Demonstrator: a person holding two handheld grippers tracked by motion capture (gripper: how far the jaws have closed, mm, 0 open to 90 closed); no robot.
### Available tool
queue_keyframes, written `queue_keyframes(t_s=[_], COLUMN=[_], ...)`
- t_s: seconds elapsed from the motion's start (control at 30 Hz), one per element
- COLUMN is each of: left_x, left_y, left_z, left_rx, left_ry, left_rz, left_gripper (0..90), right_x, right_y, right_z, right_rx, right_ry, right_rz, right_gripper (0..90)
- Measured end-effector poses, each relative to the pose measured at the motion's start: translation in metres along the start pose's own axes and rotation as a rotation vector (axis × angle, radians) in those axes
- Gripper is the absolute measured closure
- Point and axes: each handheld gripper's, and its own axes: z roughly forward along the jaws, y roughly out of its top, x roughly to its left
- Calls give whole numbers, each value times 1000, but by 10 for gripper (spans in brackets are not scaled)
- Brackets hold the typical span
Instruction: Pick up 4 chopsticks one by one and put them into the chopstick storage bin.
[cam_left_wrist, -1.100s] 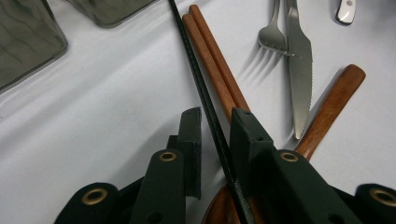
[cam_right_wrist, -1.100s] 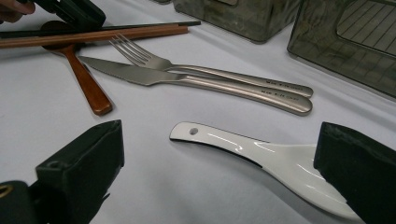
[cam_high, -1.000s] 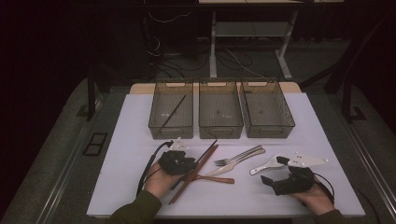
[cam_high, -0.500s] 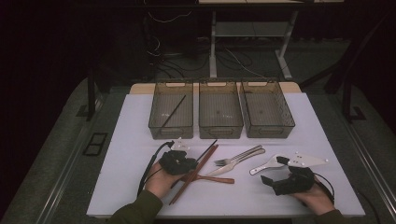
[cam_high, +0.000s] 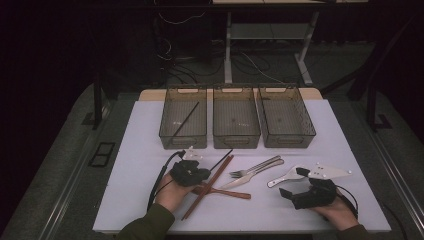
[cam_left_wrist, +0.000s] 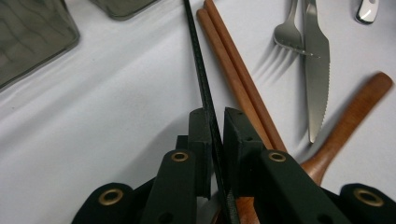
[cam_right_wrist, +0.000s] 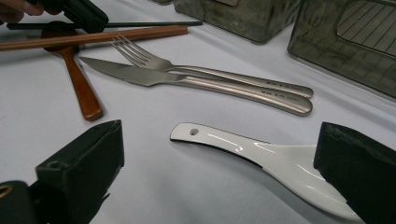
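A black chopstick (cam_left_wrist: 196, 60) lies on the white table (cam_high: 130, 165), running between the pads of my left gripper (cam_left_wrist: 217, 116). Those jaws have just been closing around it; a thin gap still shows beside the stick. In the high view the left gripper (cam_high: 206, 171) sits over crossed brown chopsticks (cam_high: 216, 181) and a wooden spoon (cam_high: 234, 194). My right gripper (cam_right_wrist: 219, 154) stands wide open, its jaws on either side of a white spoon (cam_right_wrist: 252, 151), which lies flat on the table. The high view has the right gripper (cam_high: 292, 182) at the front right.
A steel fork (cam_high: 257, 166) and knife (cam_high: 250, 176) lie side by side mid-table. Three smoky plastic bins stand in a row behind: the left bin (cam_high: 183, 141) holds one black chopstick (cam_high: 186, 120); beside it stand the middle bin (cam_high: 236, 142) and right bin (cam_high: 289, 142).
Both hands have stayed in place. The left jaws look slightly narrower around the black chopstick than before.
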Motion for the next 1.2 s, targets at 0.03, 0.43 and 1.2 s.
queue_keyframes(t_s=[0.03,0.43,1.2], left_x=[0,4,14], left_y=[0,2,4], left_z=[0,-3,-24], left_rx=[-1,-1,-5], left_ry=[5,20,1], left_rz=[-1,-5,24], left_gripper=[810,837,849], right_x=[0,0,0], right_y=[0,0,0], right_z=[0,0,-1], right_rx=[0,-1,-4], right_ry=[0,1,3], right_rz=[0,-1,-1], right_gripper=[14,14,14])
